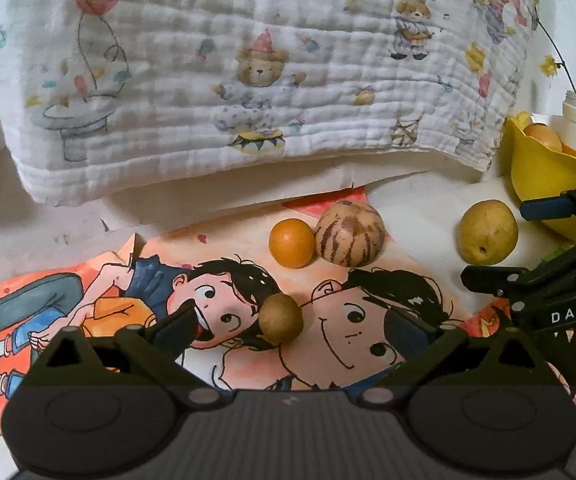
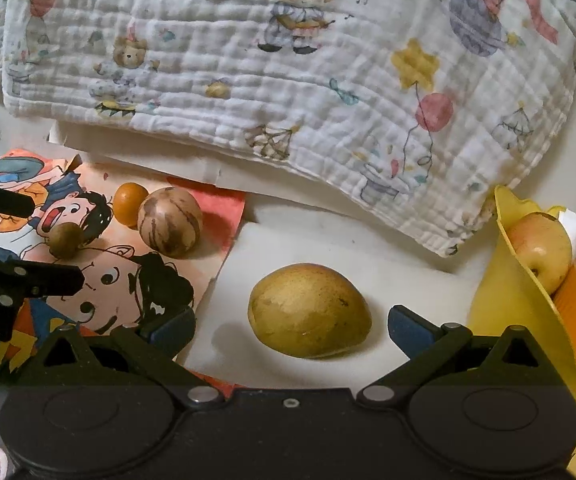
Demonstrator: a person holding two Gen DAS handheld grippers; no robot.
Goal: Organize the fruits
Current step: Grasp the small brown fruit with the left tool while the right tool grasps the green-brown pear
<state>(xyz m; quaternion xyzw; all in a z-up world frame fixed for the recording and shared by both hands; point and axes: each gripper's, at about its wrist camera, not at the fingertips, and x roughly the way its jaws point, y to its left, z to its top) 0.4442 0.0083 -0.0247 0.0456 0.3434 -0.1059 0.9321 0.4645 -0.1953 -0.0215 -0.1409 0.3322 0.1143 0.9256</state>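
A printed blanket (image 1: 248,60) hangs across the back, above my cartoon sheet (image 1: 128,280) on the desk (image 2: 328,232). At the right a yellow bowl (image 2: 504,280) holds an apple (image 2: 544,252). My right hand-held gripper (image 2: 292,326) is spread wide around the pear (image 2: 308,310), not touching it. On the sheet a striped fruit (image 1: 350,234) touches an orange (image 1: 291,243). My left hand-held gripper (image 1: 292,326) is spread too, a small brown fruit (image 1: 281,319) between its fingers.
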